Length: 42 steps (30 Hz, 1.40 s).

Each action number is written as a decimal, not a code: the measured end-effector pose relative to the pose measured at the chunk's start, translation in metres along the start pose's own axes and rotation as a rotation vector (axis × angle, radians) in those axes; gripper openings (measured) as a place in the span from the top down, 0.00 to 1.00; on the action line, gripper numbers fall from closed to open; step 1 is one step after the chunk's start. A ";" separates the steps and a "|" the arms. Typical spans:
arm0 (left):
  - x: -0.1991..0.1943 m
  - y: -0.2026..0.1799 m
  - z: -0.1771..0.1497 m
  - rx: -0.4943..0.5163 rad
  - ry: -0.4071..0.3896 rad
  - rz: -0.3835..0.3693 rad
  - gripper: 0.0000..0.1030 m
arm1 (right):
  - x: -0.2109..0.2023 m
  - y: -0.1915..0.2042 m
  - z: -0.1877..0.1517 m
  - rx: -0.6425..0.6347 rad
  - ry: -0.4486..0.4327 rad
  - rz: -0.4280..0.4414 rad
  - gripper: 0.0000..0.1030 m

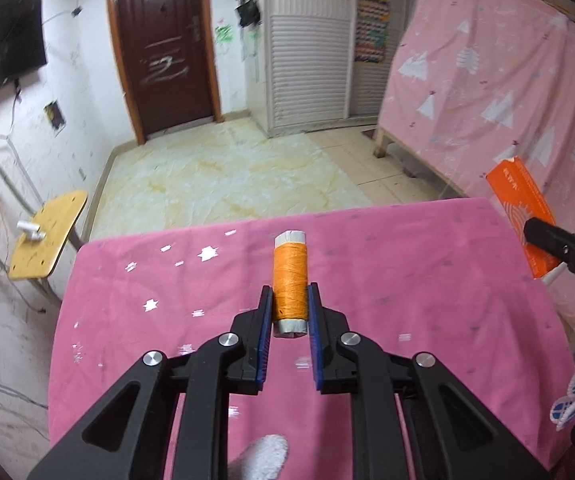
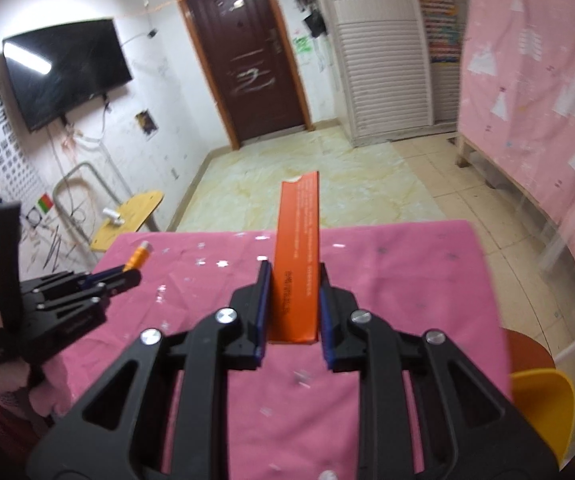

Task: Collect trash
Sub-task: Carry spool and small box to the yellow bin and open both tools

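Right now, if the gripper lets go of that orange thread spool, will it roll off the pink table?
Probably it would roll: the orange thread spool is a round cylinder, held lengthwise in the left gripper. The pink tablecloth looks soft, so it may slow it. It is likely light, being thread on what looks like a paper core, and unlikely to break.

right tool clamping orange box — pink tablecloth beneath

My two wrist cameras looked down close over the pink worktop, sharing its far edge and the brown door.
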State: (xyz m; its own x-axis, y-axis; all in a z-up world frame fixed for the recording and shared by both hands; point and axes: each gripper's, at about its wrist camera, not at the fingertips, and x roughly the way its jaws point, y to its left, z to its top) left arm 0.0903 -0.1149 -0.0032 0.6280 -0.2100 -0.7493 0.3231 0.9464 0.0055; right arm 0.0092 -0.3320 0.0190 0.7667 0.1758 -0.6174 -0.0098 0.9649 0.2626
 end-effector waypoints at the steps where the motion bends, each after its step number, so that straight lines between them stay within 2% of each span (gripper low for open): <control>1: -0.004 -0.013 0.002 0.014 -0.009 -0.005 0.92 | -0.008 -0.009 -0.003 0.010 -0.010 -0.009 0.80; 8: -0.022 -0.098 0.001 0.105 -0.040 -0.051 0.92 | -0.057 -0.081 -0.035 0.100 -0.060 -0.104 0.80; 12: -0.025 -0.153 -0.003 0.161 -0.040 -0.087 0.92 | -0.078 -0.119 -0.056 0.149 -0.067 -0.172 0.80; 17: -0.024 -0.202 -0.010 0.216 -0.033 -0.125 0.92 | -0.099 -0.166 -0.085 0.219 -0.064 -0.236 0.80; 23: -0.025 -0.262 -0.020 0.289 -0.019 -0.168 0.92 | -0.112 -0.202 -0.112 0.273 -0.060 -0.294 0.80; 31: -0.030 -0.311 -0.033 0.359 -0.010 -0.208 0.92 | -0.112 -0.233 -0.134 0.321 -0.028 -0.318 0.80; 32: -0.029 -0.317 -0.033 0.363 -0.008 -0.213 0.92 | -0.111 -0.236 -0.137 0.328 -0.024 -0.315 0.79; 33: -0.029 -0.321 -0.034 0.366 -0.002 -0.223 0.92 | -0.111 -0.239 -0.139 0.335 -0.022 -0.316 0.74; 34: -0.029 -0.325 -0.034 0.367 0.006 -0.240 0.92 | -0.111 -0.240 -0.140 0.338 -0.022 -0.319 0.64; 36: -0.029 -0.331 -0.034 0.366 0.015 -0.266 0.92 | -0.114 -0.242 -0.144 0.352 -0.028 -0.319 0.55; 40: -0.028 -0.344 -0.034 0.354 0.022 -0.331 0.92 | -0.121 -0.250 -0.146 0.366 -0.042 -0.327 0.55; 42: -0.028 -0.348 -0.033 0.340 0.036 -0.400 0.92 | -0.127 -0.252 -0.148 0.380 -0.055 -0.330 0.55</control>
State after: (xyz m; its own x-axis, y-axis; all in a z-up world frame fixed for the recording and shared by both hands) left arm -0.0629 -0.4304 -0.0060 0.3862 -0.5243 -0.7589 0.7476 0.6598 -0.0753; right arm -0.1806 -0.5686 -0.0786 0.7221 -0.1469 -0.6760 0.4651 0.8264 0.3173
